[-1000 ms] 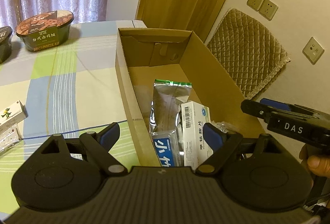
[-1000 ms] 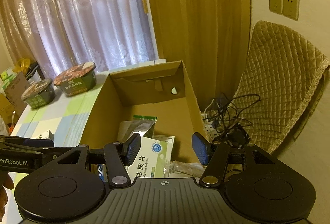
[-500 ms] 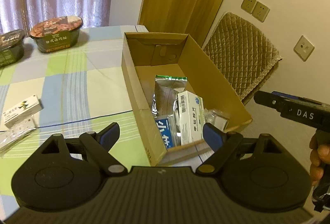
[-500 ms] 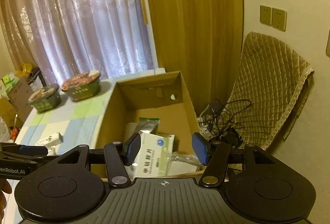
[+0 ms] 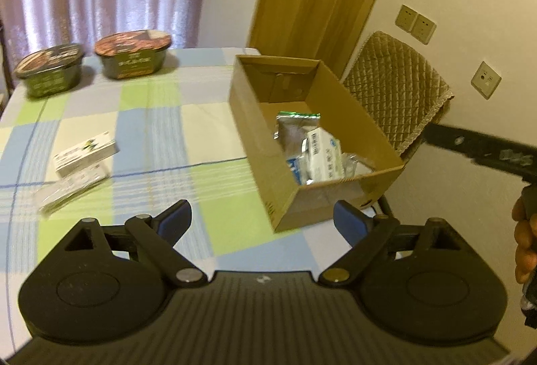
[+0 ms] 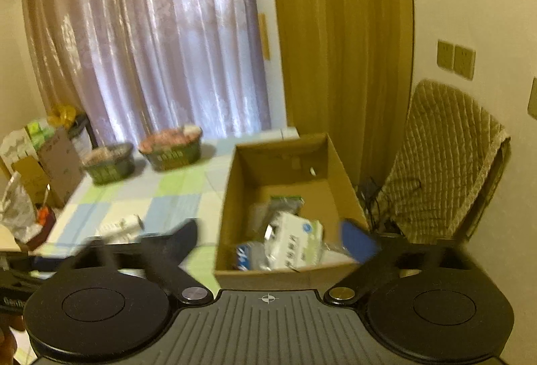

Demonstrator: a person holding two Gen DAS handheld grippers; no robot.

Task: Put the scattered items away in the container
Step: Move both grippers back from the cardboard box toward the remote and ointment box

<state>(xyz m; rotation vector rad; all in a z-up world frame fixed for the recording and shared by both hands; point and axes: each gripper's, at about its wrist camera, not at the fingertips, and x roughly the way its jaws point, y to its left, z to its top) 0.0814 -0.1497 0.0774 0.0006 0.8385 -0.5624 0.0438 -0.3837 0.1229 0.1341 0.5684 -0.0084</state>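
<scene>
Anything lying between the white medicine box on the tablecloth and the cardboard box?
No, in the left wrist view only bare checked tablecloth lies between the white medicine box and the cardboard box. A clear packet sits beside the medicine box, nearer the camera.

From where I sit, the cardboard box (image 5: 339, 143) rests at the right edge of the surface (image 5: 161, 130), with a pouch (image 5: 295, 126) toward its far side and a carton (image 5: 325, 156) lying nearer in it. Left of the box, two small packs (image 5: 80, 160) lie together on the surface. Two bowls (image 5: 94, 61) stand side by side at the far left, and a chair (image 5: 399, 93) stands right of the box.
</scene>
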